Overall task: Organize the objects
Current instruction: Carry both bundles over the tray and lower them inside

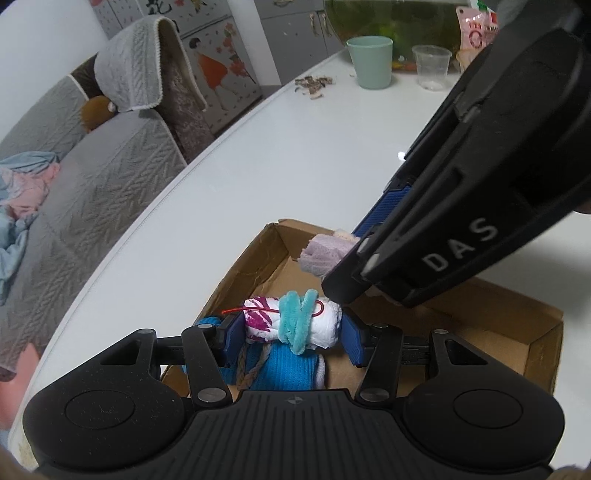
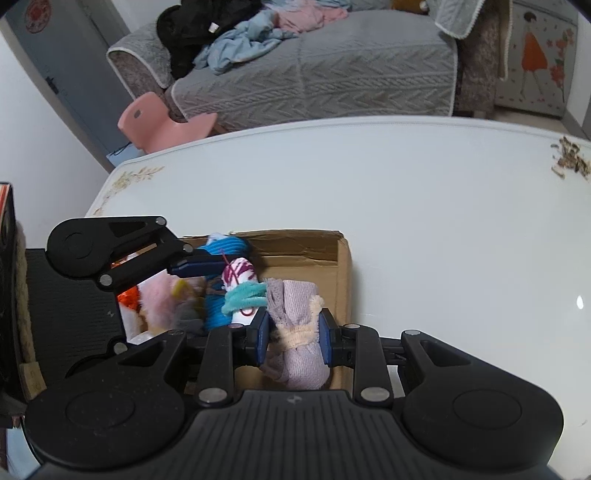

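An open cardboard box (image 1: 243,269) (image 2: 343,280) sits on the white table (image 1: 295,166). Over the box, my left gripper (image 1: 291,328) is shut on a white roll with purple marks (image 1: 291,323) (image 2: 240,275), tied with a teal fuzzy wire. Under that roll, a blue knitted roll (image 1: 291,369) (image 2: 214,314) lies in the box. My right gripper (image 2: 293,332) (image 1: 343,254) is shut on a lilac cloth roll (image 2: 303,365) (image 1: 325,251) bound with cream fuzzy wire, low over the box's right part. Pink and orange soft bundles (image 2: 159,299) fill the box's left part.
At the table's far end stand a green cup (image 1: 369,61), a clear plastic cup (image 1: 430,66) and a fish bowl (image 1: 391,22), with scattered shells (image 1: 314,83) nearby. A grey sofa (image 2: 314,74) and a pink chair (image 2: 162,122) are beyond the table.
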### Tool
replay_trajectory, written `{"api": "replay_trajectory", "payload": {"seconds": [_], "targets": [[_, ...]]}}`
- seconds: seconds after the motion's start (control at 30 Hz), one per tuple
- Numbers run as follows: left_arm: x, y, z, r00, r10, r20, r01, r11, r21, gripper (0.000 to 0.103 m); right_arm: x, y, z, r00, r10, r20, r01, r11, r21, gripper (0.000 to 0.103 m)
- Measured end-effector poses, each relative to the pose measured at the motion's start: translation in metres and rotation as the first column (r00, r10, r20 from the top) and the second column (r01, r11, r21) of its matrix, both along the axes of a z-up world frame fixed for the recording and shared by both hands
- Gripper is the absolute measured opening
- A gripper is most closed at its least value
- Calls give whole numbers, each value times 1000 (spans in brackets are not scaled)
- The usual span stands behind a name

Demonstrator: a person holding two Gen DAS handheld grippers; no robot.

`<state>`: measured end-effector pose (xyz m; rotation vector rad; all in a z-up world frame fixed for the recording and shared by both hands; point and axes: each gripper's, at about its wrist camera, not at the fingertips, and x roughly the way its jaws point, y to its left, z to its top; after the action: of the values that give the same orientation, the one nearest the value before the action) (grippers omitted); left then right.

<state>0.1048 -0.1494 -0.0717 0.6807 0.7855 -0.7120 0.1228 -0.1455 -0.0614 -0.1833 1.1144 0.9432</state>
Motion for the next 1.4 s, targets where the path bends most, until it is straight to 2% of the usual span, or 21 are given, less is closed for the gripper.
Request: {"api": "replay_trajectory", "payload": {"seconds": [0.53,0.6,0.67,0.73,1.03,1.17,1.4], "targets": [[4,-4,3,999,32,28,-33,999,15,74,2,-1,1,999,-42,1,42,999,31,30],[0,-3,6,999,29,36,-30,1000,9,81,2,0,2,999,-44,-2,44,999,29,30],[-1,-1,8,999,34,29,-35,999,2,82,2,-1,3,999,-41,-2,41,999,30,30],[-1,0,9,999,42,24,-42,999,-1,85,2,1,3,999,-39,1,39,999,33,34],[-3,4,10,997,75,10,-75,997,-10,86,3,0,5,999,-39,12,38,998,46,38],[-6,8,13,996,90,2,-90,996,-16,86,2,1,3,999,-35,3,34,998,47,46],[-9,16,18,993,120,-17,-120,992,-30,86,-1,1,5,1000,-29,-3,29,998,58,48]]}}
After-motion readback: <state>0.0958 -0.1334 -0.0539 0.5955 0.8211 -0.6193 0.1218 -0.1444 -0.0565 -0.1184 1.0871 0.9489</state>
